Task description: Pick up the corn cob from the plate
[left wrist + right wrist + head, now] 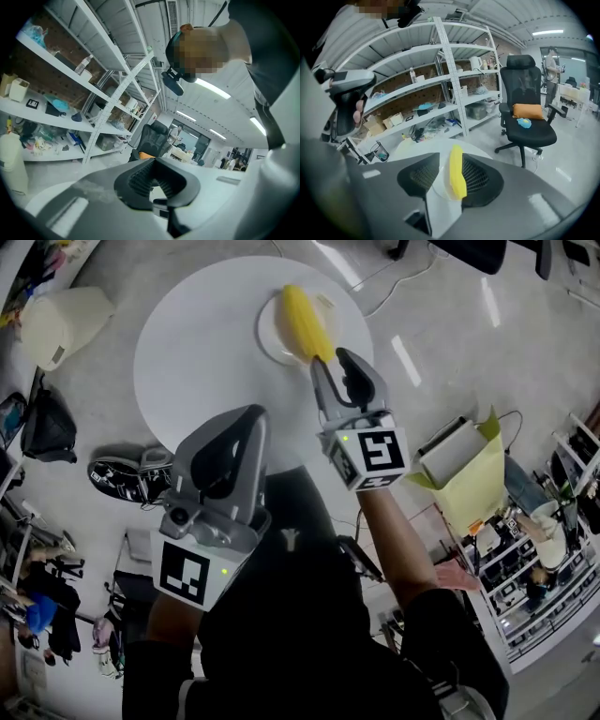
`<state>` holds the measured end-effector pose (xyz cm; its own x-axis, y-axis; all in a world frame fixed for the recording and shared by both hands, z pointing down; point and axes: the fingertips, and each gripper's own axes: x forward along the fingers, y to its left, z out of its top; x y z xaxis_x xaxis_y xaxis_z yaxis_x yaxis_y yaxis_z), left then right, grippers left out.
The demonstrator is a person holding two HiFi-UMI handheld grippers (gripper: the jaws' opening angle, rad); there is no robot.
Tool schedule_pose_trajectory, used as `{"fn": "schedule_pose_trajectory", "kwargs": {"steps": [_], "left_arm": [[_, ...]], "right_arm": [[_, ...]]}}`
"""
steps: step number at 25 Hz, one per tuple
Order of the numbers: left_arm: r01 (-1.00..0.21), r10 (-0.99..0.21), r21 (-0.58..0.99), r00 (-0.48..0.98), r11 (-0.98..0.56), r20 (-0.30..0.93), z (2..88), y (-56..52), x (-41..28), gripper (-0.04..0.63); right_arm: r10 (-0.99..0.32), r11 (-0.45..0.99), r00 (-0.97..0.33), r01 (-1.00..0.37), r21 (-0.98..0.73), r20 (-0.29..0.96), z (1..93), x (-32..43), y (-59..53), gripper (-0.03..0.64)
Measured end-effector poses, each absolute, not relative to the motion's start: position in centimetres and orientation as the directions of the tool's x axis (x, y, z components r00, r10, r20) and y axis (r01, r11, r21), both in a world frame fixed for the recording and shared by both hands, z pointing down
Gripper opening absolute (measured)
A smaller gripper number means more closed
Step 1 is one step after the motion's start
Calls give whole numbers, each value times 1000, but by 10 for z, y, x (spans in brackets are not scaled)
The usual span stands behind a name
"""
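A yellow corn cob (305,320) lies on a small white plate (270,345) at the far side of a round white table (187,362). My right gripper (331,360) hovers at the cob's near end and stands open. In the right gripper view the corn cob (457,177) and the plate (440,191) show through the gap between the jaws, and the pads do not press on the cob. My left gripper (246,416) hangs lower, over the table's near edge. Its jaws look shut in the left gripper view (158,186), with nothing between them.
On the floor left of the table are a white bin (61,324), a black bag (47,423) and a pair of shoes (127,479). A yellow bag (473,479) sits to the right. Metal shelves (440,84) and a black office chair (527,110) stand beyond the table.
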<state>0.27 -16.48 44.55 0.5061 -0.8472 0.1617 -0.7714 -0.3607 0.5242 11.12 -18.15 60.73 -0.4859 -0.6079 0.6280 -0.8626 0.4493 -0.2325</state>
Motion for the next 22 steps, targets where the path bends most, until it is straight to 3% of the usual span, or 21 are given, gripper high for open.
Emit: {"fn": "schedule_pose_trajectory", "kwargs": {"steps": [10, 22], "left_arm": [[-762, -842, 543, 511, -352, 172, 468, -170, 1, 3], [-769, -845, 547, 499, -331, 191, 483, -176, -6, 3]], "right_arm": [[-540, 498, -477, -845, -194, 693, 664, 107, -190, 252], [-516, 522, -478, -833, -181, 711, 689, 95, -200, 275]]}}
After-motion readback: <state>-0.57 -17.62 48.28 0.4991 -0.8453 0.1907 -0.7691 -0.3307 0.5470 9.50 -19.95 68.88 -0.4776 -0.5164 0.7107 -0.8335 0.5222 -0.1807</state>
